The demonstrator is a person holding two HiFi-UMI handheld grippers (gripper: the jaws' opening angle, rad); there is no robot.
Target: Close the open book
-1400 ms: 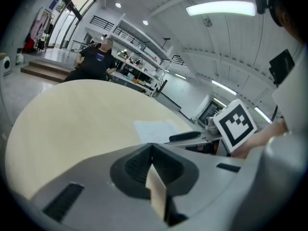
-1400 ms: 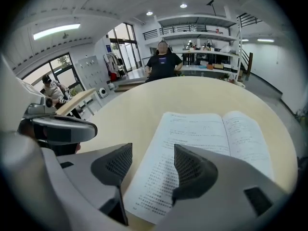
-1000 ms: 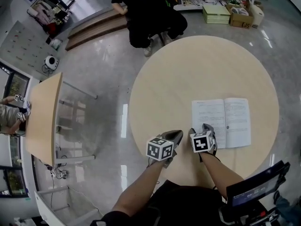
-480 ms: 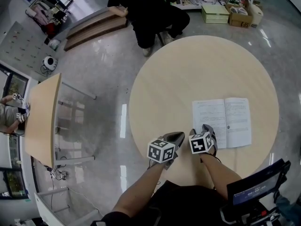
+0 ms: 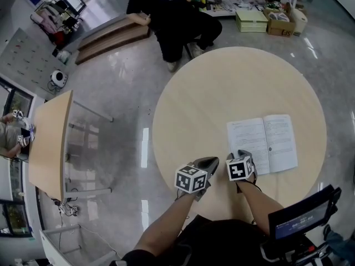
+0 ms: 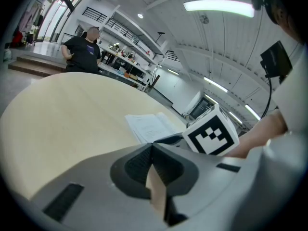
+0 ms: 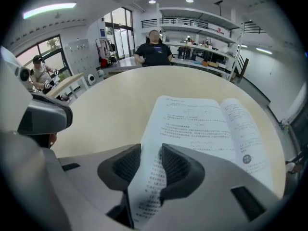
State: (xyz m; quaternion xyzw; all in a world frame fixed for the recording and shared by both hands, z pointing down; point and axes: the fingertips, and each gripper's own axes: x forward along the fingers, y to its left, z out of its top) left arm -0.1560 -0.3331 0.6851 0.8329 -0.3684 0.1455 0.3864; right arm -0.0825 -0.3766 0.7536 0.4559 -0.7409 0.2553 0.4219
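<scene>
An open book [image 5: 262, 144] lies flat on the round wooden table [image 5: 222, 93], right of centre and near the front edge. My right gripper [image 5: 239, 155] is at the book's near left corner. In the right gripper view the left page [image 7: 202, 124] curls up between the jaws of the right gripper [image 7: 151, 150], which are closing with a gap still showing around the paper. My left gripper [image 5: 209, 160] hovers just left of it over bare table. Its tips meet in the left gripper view, shut on nothing [image 6: 152, 146], with the book [image 6: 149, 126] lying beyond.
A person in black [image 5: 166, 10] sits beyond the table's far edge. A second wooden table [image 5: 52, 140] stands to the left. A dark screen [image 5: 302, 218] sits by the table's near right edge. Shelves and boxes [image 5: 266, 15] line the back.
Both grippers stay almost where they were at the book's near left corner. The seated person at the back has shifted a little.
</scene>
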